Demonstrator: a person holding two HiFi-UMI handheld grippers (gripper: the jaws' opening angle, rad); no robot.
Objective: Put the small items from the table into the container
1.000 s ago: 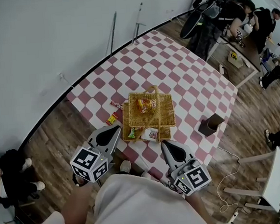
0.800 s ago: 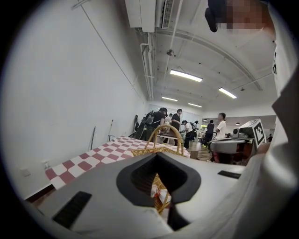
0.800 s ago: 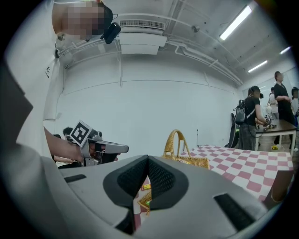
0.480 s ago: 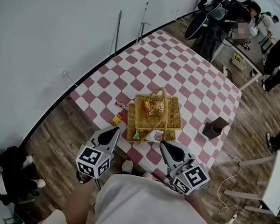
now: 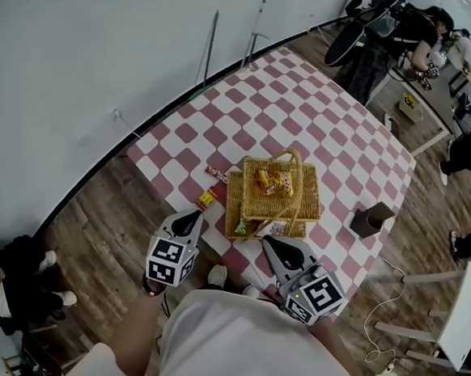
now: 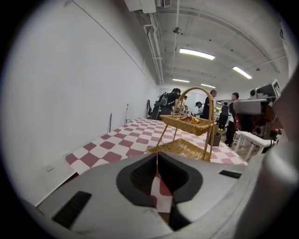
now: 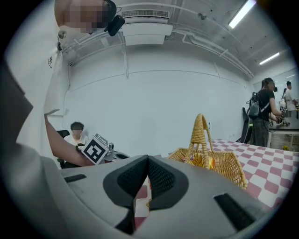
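Left gripper (image 5: 194,218): the jaws were opening, with a narrow gap between them and nothing in it. Right gripper (image 5: 267,242): the jaw tips met, holding nothing.

Both grippers pointed forward and slightly downward from the person's chest. The left tip stood at the near-left table edge, near a yellow packet (image 5: 208,198). The right tip stood just before the near side of the wicker basket (image 5: 309,207).

A red packet (image 5: 216,173) lay on the checkered tablecloth (image 5: 293,97), just beside the basket and apart from the yellow packet. The two-tier basket held orange packets (image 5: 277,184) on the upper tier and a green item (image 5: 240,226) on the lower. A brown box (image 5: 370,219) stood near the right table edge. The floor (image 5: 100,226) was wood planking and the wall white. People stood at a desk at far right.
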